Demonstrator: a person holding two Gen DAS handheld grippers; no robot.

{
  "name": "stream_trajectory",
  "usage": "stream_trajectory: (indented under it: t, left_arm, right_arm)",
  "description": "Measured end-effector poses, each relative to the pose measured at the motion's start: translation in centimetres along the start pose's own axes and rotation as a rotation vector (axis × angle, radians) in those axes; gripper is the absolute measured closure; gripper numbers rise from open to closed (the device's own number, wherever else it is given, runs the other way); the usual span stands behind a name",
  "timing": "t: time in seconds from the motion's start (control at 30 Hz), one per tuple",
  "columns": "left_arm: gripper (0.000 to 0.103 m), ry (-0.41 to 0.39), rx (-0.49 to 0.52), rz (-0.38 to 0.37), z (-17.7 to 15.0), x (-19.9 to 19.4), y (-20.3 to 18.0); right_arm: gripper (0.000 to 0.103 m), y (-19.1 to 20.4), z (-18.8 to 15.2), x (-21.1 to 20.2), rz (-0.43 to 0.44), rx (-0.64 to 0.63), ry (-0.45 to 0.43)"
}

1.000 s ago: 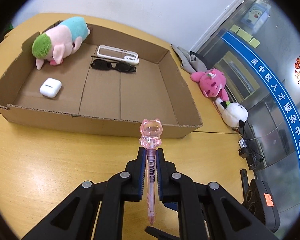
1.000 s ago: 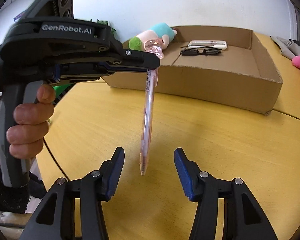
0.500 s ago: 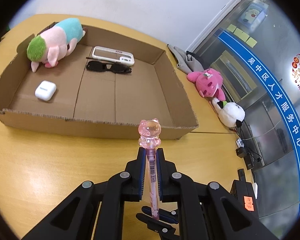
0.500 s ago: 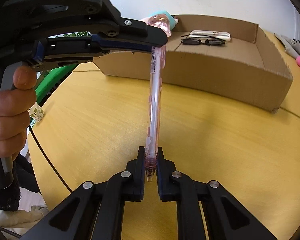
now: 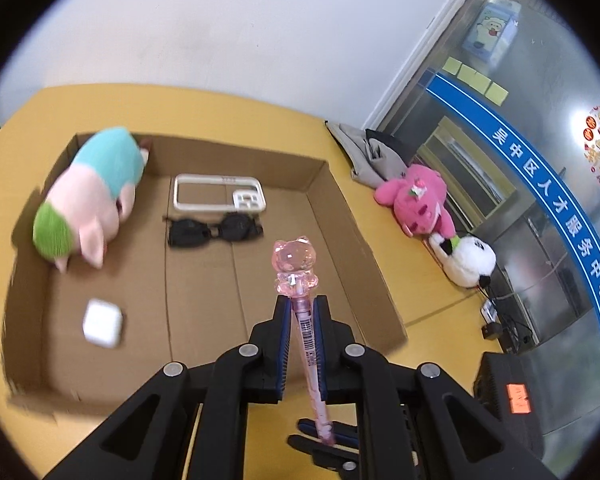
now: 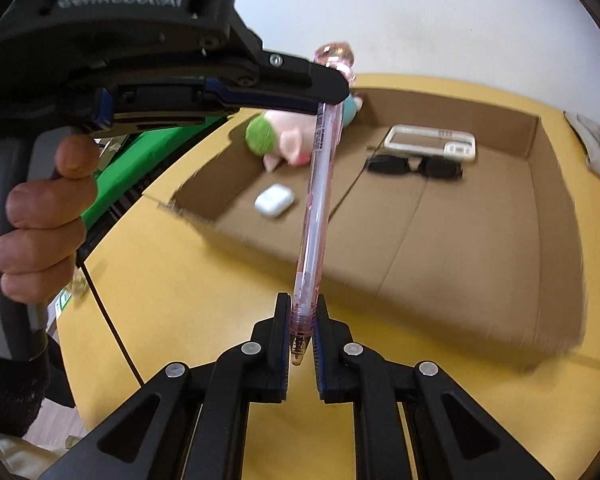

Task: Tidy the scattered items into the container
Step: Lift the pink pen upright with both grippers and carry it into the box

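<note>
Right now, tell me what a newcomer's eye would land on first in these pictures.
First, the pink pen with a bear-shaped cap, gripped by both grippers at once: the left gripper near the cap, the right gripper at the tip. Behind it lies the open cardboard box holding a pig plush, sunglasses, a phone case and a white earbud case.

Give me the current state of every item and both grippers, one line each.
pink pen: off the table, held at both ends.
left gripper: shut on the pen near its bear top.
right gripper: shut on the pen's tip end.
cardboard box: open-topped, on the table.
pig plush: lying in the box.
sunglasses: folded, in the box.
phone case: flat in the box.
earbud case: closed, in the box.
pink plush: outside the box.
panda plush: outside the box.
</note>
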State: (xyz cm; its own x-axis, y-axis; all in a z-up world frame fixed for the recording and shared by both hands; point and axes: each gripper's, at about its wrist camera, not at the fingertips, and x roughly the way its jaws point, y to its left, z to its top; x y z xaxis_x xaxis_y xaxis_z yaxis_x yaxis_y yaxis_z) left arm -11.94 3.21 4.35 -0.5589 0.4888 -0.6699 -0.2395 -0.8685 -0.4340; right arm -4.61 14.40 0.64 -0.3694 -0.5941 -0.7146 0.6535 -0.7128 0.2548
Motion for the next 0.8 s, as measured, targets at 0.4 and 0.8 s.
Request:
stream_trajectory:
  t: [0.4, 0.8]
  left_arm:
    - [0.093, 0.124, 0.005, 0.074, 6.5, 5.5, 6.3]
    - [0.093, 0.297, -0.043, 0.159, 6.3, 11.3, 13.1]
  right_arm:
    - [0.092, -3.7, 7.9, 9.2, 0.15, 0.116, 0.196]
    - [0.091, -4.7, 9.3, 19.1, 0.275, 0.26, 0.402]
